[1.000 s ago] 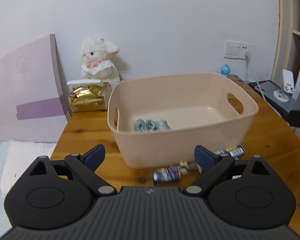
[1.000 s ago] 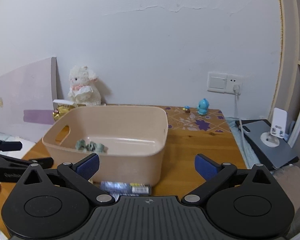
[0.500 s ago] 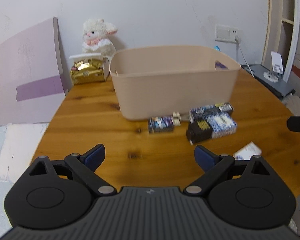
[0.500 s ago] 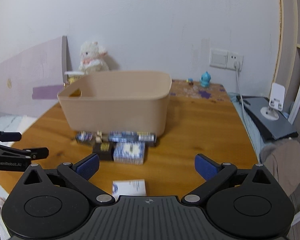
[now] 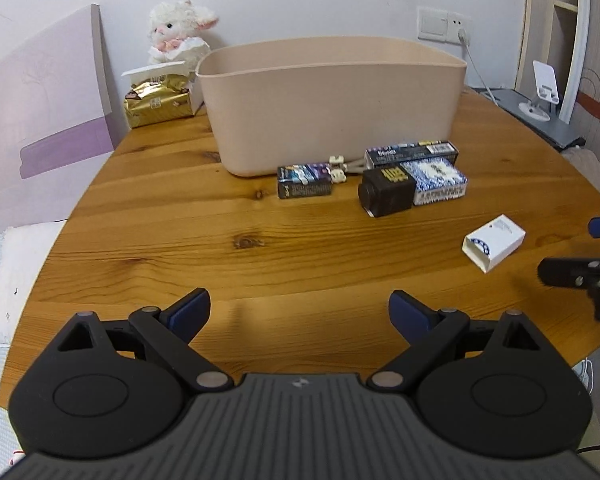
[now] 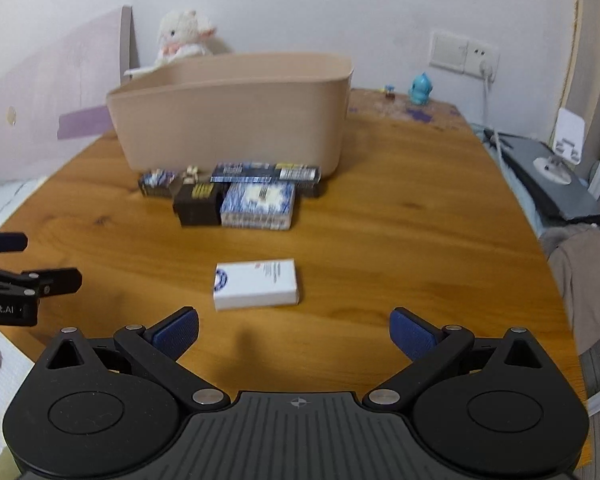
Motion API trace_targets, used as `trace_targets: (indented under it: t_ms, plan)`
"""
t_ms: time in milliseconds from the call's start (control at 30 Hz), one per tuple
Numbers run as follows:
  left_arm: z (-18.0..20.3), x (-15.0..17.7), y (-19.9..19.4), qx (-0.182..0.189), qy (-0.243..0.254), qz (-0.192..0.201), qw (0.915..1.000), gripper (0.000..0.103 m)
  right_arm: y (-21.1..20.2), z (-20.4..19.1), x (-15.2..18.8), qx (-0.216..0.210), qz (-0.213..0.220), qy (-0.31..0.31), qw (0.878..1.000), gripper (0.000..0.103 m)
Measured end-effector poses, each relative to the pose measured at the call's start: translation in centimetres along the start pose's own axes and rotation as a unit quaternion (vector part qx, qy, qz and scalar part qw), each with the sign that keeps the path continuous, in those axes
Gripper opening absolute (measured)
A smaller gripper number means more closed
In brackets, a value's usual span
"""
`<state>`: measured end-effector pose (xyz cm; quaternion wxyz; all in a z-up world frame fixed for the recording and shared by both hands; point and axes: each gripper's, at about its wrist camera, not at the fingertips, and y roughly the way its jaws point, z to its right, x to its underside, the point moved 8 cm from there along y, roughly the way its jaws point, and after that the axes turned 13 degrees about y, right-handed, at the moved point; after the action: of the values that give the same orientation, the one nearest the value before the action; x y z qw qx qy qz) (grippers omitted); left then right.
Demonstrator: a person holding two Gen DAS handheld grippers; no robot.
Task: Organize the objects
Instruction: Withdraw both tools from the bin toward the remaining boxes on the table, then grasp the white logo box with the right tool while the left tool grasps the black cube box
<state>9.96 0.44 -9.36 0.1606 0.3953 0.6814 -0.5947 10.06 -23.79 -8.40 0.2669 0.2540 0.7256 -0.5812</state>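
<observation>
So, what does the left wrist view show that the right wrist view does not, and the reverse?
Only the left wrist view shows the shiny gold foil package beside the bin. Only the right wrist view shows the small blue toy figure near the wall. Both show the beige plastic bin, the white fluffy plush lamb, the dark and blue printed boxes before the bin, and the white rectangular box lying apart.

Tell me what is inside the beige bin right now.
From both wrist views only the beige bin outer wall and rim show; its interior is hidden by the near wall, so any contents cannot be seen.
</observation>
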Motion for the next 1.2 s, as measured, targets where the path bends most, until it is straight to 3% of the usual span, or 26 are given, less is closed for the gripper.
trace_targets:
  t_ms: [433,833,1000,1200]
  plan:
    - [1.0,-1.2,3.5,0.034,-0.006,0.001,0.9994,0.096,4.7,-1.9,0.4,-0.003,-0.026,-0.021,0.999,0.103]
    - [2.2,-4.4,7.2,0.043,-0.006,-0.002,0.999,0.096,6.8,-1.0,-1.6,0.0,-0.003,-0.027,1.0,0.1]
    - [2.8,-6.0,8.0,0.046,-0.013,0.006,0.9988,0.096,7.2,-0.4,-2.5,-0.006,0.006,-0.028,1.0,0.091]
    - [3.1,-7.6,9.0,0.049,-0.027,0.009,0.9984,0.096,7.8,0.0,-3.3,-0.013,0.019,-0.029,0.999,0.088]
